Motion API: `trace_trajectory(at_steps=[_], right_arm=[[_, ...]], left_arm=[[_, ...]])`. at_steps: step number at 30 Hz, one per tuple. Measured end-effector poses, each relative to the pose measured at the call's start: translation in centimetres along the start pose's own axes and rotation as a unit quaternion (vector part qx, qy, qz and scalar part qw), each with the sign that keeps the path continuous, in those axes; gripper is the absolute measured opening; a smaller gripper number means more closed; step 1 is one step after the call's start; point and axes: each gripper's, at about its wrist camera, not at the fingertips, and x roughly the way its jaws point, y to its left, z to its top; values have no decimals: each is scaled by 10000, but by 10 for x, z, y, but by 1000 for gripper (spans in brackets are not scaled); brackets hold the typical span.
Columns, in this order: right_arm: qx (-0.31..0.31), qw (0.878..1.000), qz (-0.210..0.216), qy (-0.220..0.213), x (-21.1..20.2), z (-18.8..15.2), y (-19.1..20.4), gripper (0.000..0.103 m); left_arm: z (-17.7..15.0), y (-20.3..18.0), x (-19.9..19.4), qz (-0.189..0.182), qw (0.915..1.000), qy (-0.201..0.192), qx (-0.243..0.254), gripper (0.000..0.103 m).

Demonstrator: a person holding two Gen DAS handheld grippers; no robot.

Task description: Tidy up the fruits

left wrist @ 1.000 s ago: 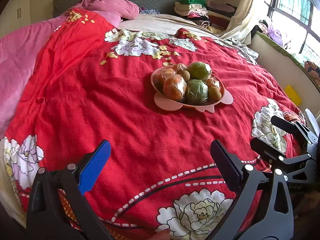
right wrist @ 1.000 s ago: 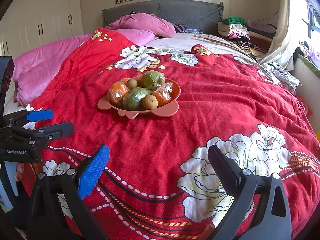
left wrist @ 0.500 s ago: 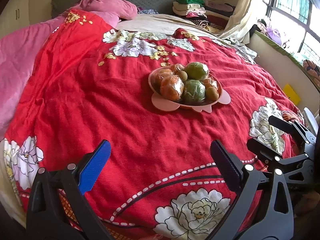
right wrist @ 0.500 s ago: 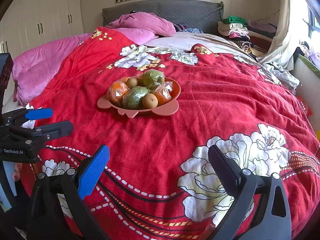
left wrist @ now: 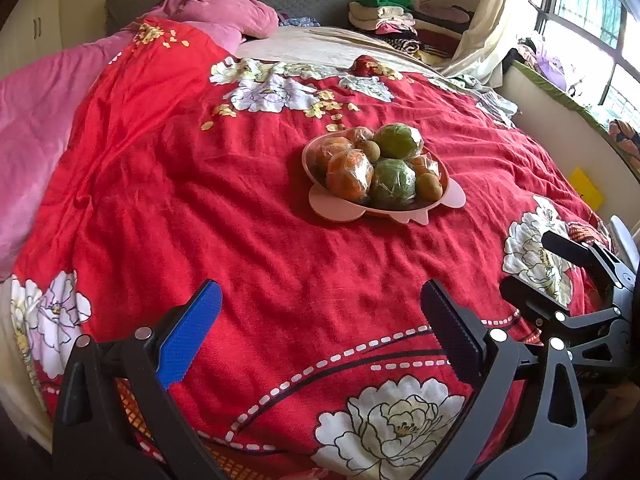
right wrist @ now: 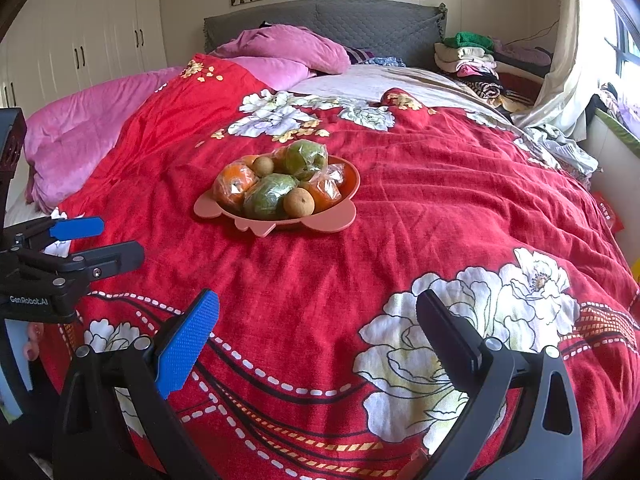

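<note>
Left gripper (left wrist: 320, 304), jaws spread wide and empty, hovers above the near part of the red quilt (left wrist: 200, 200). Right gripper (right wrist: 318, 312), likewise wide apart and empty, hangs over the quilt's near edge; the two grippers sit side by side, well short of the fruit. Farther out, near the middle of the bed, a pink plate (left wrist: 340, 210) rests on the quilt, heaped with wrapped oranges (left wrist: 349, 171), two wrapped green fruits (left wrist: 393, 178) and small brown fruits (left wrist: 429, 186). Beyond lie a pink pillow (right wrist: 288, 46), a grey headboard (right wrist: 380, 24) and folded clothes (right wrist: 466, 58).
</note>
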Motion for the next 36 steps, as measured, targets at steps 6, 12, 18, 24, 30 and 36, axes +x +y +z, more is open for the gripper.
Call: trace_trajectory(at_steps=[6,12,18,24,30,36], right_arm=[[11,10000,-3,-6,0,-1,-1,99],[7,10000,-6,-2,0,-1,-1,99],[7,10000,-7,-2,0,-1,-2,99],[7,10000,-10,3,0,-1,-1,99],[14,10000,-13,1,-1,-1,-2,99],[14,10000,-15,0,-2,-3,-4,99]], left_arm=[[0,1,0,39,10000,11,8,94],[0,2,0,68,10000,32,0,94],[0,2,0,88,10000,40,0,94],[0,3,1,114,9999,55,13,94],[1,3,1,132,9999,63,4,94],[1,4,0,165,9998,72,7,94]])
